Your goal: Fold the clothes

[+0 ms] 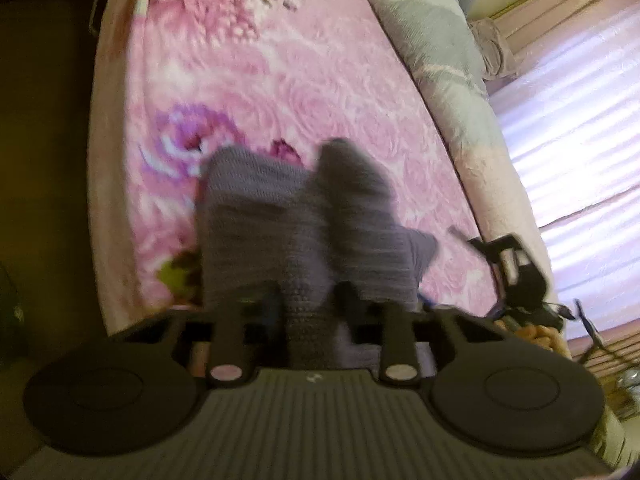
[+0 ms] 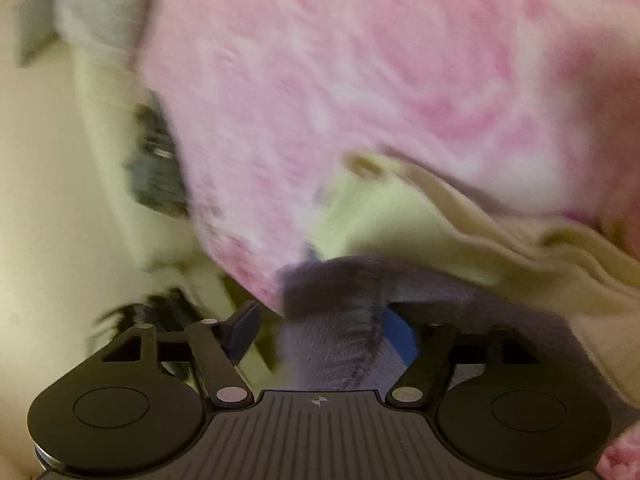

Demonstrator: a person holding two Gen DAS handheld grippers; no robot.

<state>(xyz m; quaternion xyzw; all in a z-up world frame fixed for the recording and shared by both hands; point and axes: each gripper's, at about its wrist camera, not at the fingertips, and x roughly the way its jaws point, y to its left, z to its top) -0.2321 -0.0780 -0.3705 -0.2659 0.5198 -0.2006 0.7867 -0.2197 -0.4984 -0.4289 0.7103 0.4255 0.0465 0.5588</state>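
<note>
My left gripper [image 1: 308, 292] has its jaws clamped on a grey knitted garment [image 1: 280, 216], ribbed and bunched, hanging over the pink floral bed [image 1: 320, 92]. My right gripper [image 2: 324, 320] has its jaws spread apart, the same grey knit [image 2: 332, 280] draped loosely between them.

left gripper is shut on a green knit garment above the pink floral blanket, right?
Not green: the knit garment is grey-purple, as the left wrist view shows. The left gripper is shut on it above the pink floral blanket.
</note>
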